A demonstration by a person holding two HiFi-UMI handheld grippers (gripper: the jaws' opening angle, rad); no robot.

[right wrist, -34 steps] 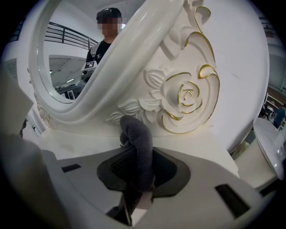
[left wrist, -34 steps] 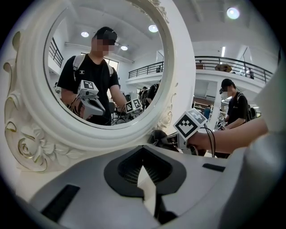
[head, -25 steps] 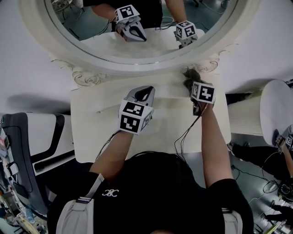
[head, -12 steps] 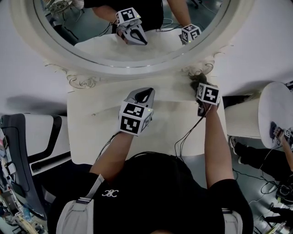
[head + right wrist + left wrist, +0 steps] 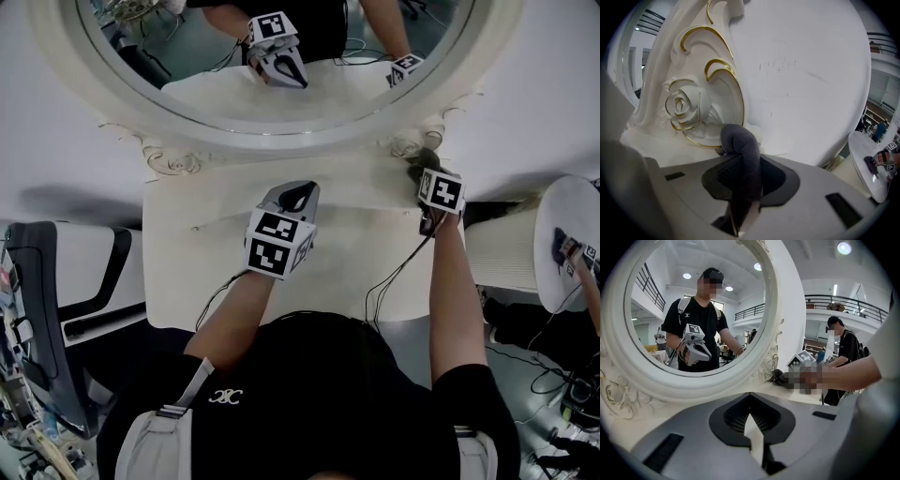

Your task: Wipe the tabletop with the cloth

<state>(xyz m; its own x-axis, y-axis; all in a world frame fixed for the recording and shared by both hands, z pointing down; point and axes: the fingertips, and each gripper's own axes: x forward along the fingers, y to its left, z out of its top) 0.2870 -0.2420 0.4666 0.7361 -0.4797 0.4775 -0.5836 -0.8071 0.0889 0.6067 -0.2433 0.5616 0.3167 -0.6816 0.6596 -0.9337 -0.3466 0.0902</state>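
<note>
Cream-white tabletop (image 5: 187, 281) runs left to right beneath an ornate oval mirror (image 5: 281, 94), whose carved frame (image 5: 127, 108) stands along the far edge against a white wall (image 5: 801, 70). The right gripper (image 5: 427, 176) is at the far right corner of the table. Its jaws are clamped on a dark grey cloth (image 5: 422, 161), which bulges out past the tips as a rolled loop. The cloth rests on the surface just beside a gold-trimmed carved rose (image 5: 679, 105) at the foot of the frame. The left gripper (image 5: 298, 197) hovers over the middle of the table with its jaws closed together and nothing between them. A round white side table (image 5: 572, 234) stands to the right.
</note>
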